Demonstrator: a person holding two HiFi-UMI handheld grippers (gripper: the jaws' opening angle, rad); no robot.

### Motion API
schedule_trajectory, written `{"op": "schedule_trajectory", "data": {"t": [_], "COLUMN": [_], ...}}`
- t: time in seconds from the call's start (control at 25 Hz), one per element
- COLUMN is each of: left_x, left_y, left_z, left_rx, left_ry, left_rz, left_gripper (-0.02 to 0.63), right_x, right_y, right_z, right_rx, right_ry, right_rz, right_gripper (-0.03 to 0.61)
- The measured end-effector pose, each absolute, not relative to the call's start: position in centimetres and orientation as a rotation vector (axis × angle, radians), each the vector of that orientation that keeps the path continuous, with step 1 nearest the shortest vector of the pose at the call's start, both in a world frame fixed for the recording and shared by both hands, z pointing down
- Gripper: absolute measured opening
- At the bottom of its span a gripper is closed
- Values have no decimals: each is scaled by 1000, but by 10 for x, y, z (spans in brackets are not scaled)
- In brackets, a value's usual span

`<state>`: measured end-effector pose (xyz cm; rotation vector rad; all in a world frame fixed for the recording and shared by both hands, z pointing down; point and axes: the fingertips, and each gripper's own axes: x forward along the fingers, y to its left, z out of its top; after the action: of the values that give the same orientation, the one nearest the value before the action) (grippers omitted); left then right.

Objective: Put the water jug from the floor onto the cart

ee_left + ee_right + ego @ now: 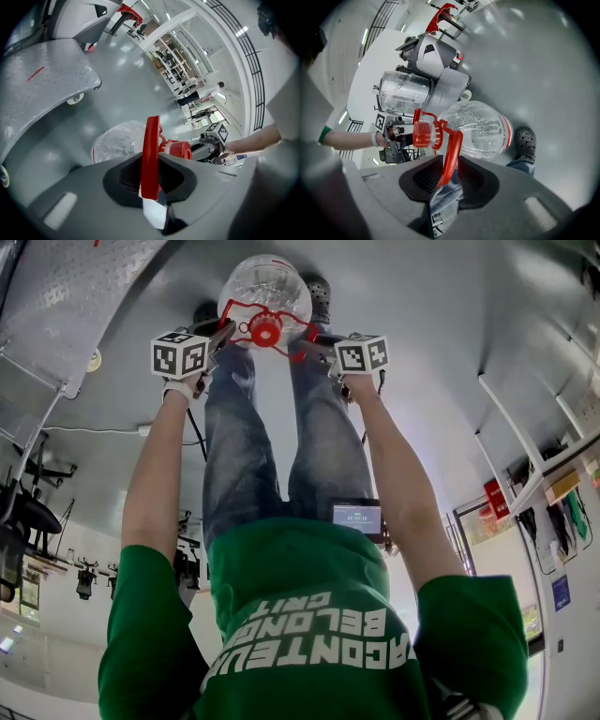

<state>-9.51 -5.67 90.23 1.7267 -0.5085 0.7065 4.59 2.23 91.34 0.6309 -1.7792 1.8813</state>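
While the grey cart [56, 306] stands alongside, the clear water jug [267, 282] sits low by the person's shoes [319, 287]. It looks empty, so likely light, with thin walls that may dent. Grip the stiff red handle [151, 154] only. Left gripper [223, 337] jaws pinch it; right gripper [319, 345] jaws straddle it, not yet pressing.

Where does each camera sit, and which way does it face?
Head view: on the person's head, steeply down at the jug; shirt, arms, jeans, left gripper and right gripper show.
Left gripper view: on the left gripper, along its jaws at the red handle; right forearm shows.
Right gripper view: on the right gripper, along its jaws at the handle; a shoe shows.
Shared: both gripper views show the jug.
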Motion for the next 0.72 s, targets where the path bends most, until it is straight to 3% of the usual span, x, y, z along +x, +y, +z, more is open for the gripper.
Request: {"op": "schedule_trajectory", "data": {"t": [0.72], "left_x": [-105], "left_y": [-29], "left_z": [903], "left_rx": [1636], "left_ry": [-476], "left_rz": [711], "left_gripper": [60], "right_x": [46], "right_y": [16], "right_z": [925], "right_rx": [635], "right_ry": [-1701], "right_rz": [1871], "right_gripper": [72]}}
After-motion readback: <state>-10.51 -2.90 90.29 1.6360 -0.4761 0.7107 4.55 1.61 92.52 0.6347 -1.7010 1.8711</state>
